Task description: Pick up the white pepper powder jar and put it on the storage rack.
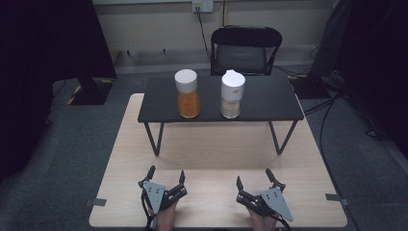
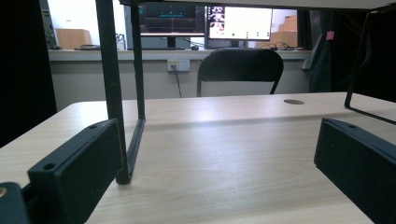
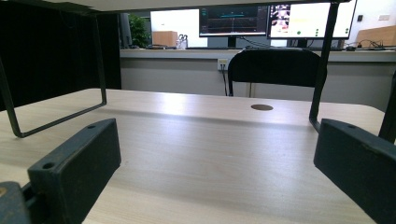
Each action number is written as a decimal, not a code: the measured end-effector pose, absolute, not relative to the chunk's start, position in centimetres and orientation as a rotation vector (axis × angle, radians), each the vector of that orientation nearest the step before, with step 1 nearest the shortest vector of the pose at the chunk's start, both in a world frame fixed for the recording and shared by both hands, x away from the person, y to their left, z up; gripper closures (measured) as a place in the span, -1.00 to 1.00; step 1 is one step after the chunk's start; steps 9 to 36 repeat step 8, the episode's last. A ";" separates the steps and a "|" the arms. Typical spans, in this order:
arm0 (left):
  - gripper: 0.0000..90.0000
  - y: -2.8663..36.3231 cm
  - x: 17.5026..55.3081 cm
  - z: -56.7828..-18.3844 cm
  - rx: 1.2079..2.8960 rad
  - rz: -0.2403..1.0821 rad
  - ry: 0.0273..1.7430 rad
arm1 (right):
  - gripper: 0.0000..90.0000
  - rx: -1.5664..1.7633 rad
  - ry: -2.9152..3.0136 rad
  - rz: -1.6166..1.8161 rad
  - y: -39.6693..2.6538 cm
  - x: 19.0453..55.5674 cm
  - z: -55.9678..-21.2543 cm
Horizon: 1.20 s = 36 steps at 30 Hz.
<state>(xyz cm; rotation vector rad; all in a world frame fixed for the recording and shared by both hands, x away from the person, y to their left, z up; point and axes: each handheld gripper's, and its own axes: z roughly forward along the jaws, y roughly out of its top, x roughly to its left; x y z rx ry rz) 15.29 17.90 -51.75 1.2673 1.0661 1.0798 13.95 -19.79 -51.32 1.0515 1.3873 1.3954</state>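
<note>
Resting both spread-jawed, empty: left gripper, right gripper on pale wooden table; likely approaching orange-filled white-lidded jar squarely.

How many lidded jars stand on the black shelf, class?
2. The orange-filled jar stands left of centre on the black shelf; the pale-filled jar stands beside it, to its right, apart. None seems hidden.

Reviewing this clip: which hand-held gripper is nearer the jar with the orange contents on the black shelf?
Left. The left hand-held gripper sits almost straight below the orange jar; the right hand-held gripper is off to the jar's right, nearer the pale jar.
</note>
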 end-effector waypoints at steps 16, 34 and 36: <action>-0.99 17.9 15.3 -51.7 1.267 1.080 1.066 | -1.00 1.049 1.385 1.399 -19.8 13.9 -51.4; -0.99 17.9 15.3 -51.7 1.267 1.080 1.066 | -1.00 1.049 1.385 1.399 -19.8 13.9 -51.4; -0.99 17.9 15.3 -51.7 1.267 1.080 1.066 | -1.00 1.049 1.385 1.399 -19.8 13.9 -51.4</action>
